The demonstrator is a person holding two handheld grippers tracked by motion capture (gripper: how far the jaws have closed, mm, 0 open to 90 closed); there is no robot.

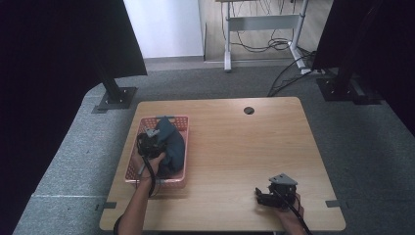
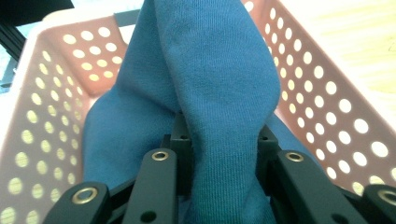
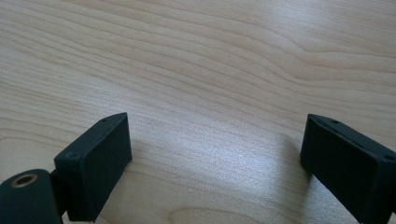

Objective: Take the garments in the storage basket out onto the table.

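Observation:
A pink perforated basket [image 1: 147, 122] stands at the left of the wooden table [image 1: 235, 142]. A blue cloth [image 1: 173, 142] lies bunched in it. My left gripper [image 1: 151, 139] reaches into the basket from the near side. In the left gripper view, a raised fold of the blue cloth [image 2: 219, 93] runs between the two black jaws of the left gripper [image 2: 224, 140], which pinch it, with the basket wall [image 2: 46, 116] on both sides. My right gripper [image 1: 262, 193] rests low near the table's front right. The right gripper [image 3: 215, 149] stands open over bare wood [image 3: 210, 56] with nothing between its jaws.
A round cable hole [image 1: 249, 110] sits near the table's far edge. Black stand bases are on the carpet at the back left [image 1: 115, 98] and back right [image 1: 342, 88]. Desk legs and loose cables [image 1: 274, 46] lie beyond.

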